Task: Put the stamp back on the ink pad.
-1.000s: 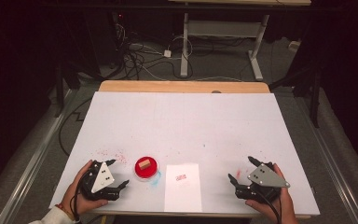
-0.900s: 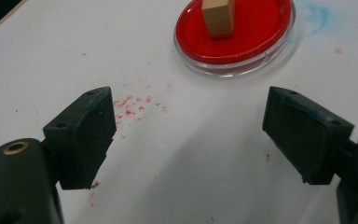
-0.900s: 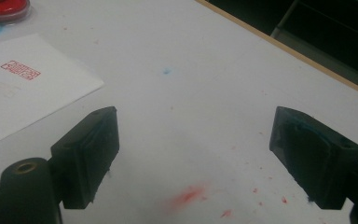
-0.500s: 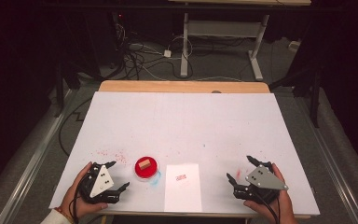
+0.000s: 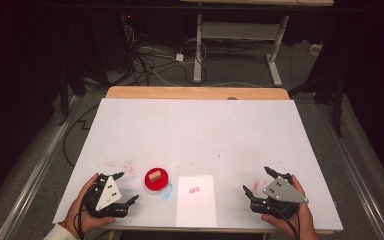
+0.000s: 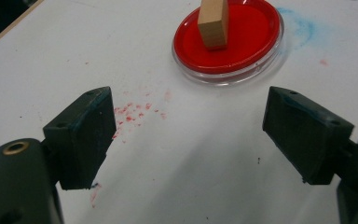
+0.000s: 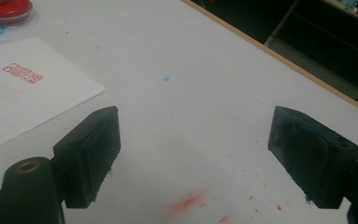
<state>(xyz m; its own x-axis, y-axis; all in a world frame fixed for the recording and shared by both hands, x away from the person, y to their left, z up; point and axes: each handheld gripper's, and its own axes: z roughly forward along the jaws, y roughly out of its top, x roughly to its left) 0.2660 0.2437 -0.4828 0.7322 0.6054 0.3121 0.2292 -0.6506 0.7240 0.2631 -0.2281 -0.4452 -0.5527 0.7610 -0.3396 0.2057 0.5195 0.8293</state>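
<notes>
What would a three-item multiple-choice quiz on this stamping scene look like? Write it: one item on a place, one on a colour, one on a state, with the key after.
1. Where does the wooden stamp block stand?
A. on the sheet of paper
B. in the red ink dish
C. between the left gripper's jaws

2. What colour is the stamped mark on the sheet of paper?
A. red
B. blue
C. black

3. How do the left gripper and the right gripper stand?
A. both shut on the block
B. left shut, right open
C. both open, holding nothing

Key: 1 B, since the left gripper view shows the block upright in the red ink dish. 2 A, since the right gripper view shows a red square print on the white sheet. 3 C, since each gripper view shows its jaws wide apart over the bare table.
</notes>
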